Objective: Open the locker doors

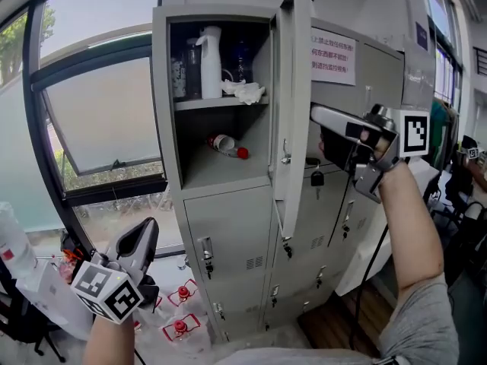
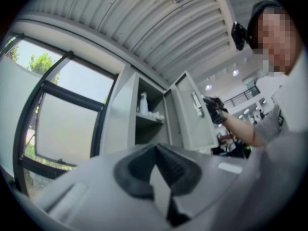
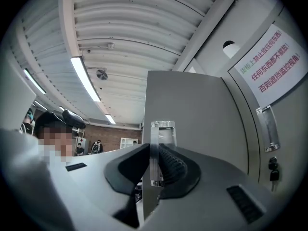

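The grey locker bank (image 1: 228, 234) has its top left door (image 1: 293, 90) swung out, edge-on towards me. My right gripper (image 1: 313, 112) reaches to that door's outer face at handle height. In the right gripper view the door's edge and its metal pull handle (image 3: 161, 129) stand between the jaws, and the right gripper (image 3: 155, 160) is shut on the handle. My left gripper (image 1: 148, 230) hangs low at the left, away from the lockers, shut with nothing in it (image 2: 155, 150). The left gripper view also shows the open door (image 2: 192, 114) and the right gripper (image 2: 211, 107) at it.
Inside the open compartment stand a white spray bottle (image 1: 210, 61) and a white cloth (image 1: 245, 91), with a red-capped bottle (image 1: 226, 145) lying below. The other doors (image 1: 338, 204) are closed; keys (image 1: 316, 177) hang from one. A window (image 1: 99, 112) is at the left.
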The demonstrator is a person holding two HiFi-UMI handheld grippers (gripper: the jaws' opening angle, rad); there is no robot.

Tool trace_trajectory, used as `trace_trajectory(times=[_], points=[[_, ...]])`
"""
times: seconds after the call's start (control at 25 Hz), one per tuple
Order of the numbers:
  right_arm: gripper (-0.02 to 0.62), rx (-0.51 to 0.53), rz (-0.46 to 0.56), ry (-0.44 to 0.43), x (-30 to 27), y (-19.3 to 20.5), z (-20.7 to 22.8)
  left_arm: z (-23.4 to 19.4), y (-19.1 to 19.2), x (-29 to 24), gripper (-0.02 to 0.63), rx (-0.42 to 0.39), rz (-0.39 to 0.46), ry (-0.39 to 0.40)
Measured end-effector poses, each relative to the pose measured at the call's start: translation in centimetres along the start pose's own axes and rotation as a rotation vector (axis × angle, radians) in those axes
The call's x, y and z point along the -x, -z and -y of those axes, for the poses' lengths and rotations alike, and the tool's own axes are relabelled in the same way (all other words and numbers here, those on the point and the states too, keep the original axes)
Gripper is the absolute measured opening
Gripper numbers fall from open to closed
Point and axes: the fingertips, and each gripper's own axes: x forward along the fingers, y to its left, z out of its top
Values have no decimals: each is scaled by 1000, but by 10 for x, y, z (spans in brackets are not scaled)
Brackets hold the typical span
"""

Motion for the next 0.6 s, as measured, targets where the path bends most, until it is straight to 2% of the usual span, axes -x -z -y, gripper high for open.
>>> trace_trajectory(times=[0.2, 0.32, 0.6], points=[[51, 10, 8, -49, 38, -7, 2, 7, 3, -7, -2, -4, -11, 13], [15, 30, -16, -65, 56, -5, 5, 6, 5, -12, -2, -8, -17, 15], [15, 61, -5, -20, 65, -10, 8, 9, 8, -17, -2, -9, -25, 17]])
